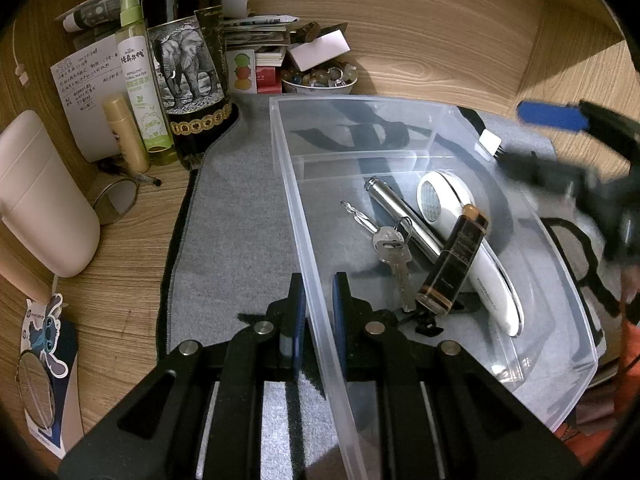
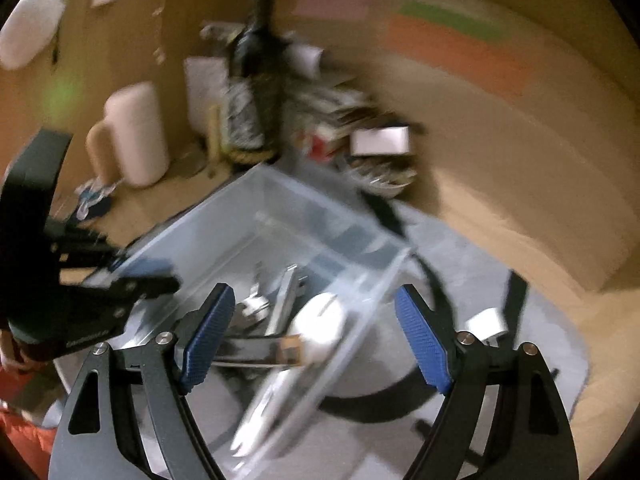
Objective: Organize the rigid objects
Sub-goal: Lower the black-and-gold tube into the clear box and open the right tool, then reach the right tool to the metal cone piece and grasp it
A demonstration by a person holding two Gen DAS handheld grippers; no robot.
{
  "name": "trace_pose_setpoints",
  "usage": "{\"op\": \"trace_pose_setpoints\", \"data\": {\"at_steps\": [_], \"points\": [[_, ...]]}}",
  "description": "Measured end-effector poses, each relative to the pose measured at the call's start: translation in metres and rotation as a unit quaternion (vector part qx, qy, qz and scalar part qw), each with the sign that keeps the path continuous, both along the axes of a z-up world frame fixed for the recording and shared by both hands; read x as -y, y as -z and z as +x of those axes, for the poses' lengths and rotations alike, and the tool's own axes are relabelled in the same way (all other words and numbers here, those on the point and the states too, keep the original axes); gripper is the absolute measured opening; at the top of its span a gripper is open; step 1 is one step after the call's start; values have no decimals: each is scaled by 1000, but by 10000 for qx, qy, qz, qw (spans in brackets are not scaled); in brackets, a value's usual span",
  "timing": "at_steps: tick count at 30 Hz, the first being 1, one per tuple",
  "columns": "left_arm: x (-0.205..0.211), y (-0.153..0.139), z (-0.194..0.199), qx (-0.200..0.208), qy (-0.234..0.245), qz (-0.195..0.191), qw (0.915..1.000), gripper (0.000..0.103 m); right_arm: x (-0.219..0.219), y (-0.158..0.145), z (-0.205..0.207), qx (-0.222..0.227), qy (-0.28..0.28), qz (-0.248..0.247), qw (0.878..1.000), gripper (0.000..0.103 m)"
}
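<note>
The left gripper has its fingers clamped on the near-left wall of a clear plastic bin, one blue pad outside the wall and one inside. The bin sits on a grey felt mat spread over the wooden counter. In its large compartment lie a bunch of keys, a chrome flashlight, a white fabric shaver and a black-and-gold tube leaning across the shaver. The right gripper hovers over the bin's near end with its fingers wide apart and nothing between them; its view is blurred. Behind the bin stand a dark wine bottle and a green spray bottle.
</note>
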State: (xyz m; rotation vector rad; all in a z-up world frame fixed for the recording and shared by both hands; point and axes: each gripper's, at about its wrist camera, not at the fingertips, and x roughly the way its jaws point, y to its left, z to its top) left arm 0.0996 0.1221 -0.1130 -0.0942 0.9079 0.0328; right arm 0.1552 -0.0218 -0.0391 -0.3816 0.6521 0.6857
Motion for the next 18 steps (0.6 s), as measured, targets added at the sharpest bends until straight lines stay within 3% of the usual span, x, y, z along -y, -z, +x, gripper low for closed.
{"op": "trace_pose_setpoints", "data": {"at_steps": [5, 10, 18], "points": [[0, 0, 0, 1, 0, -1, 10000, 13, 33, -14, 18, 116, 601, 305, 9977, 83], [0, 0, 0, 0, -2, 0, 10000, 13, 60, -12, 38, 63, 1108, 313, 9933, 84], [1, 0, 0, 3, -11, -15, 10000, 13, 90, 34, 86, -494, 1895, 296, 9802, 84]]}}
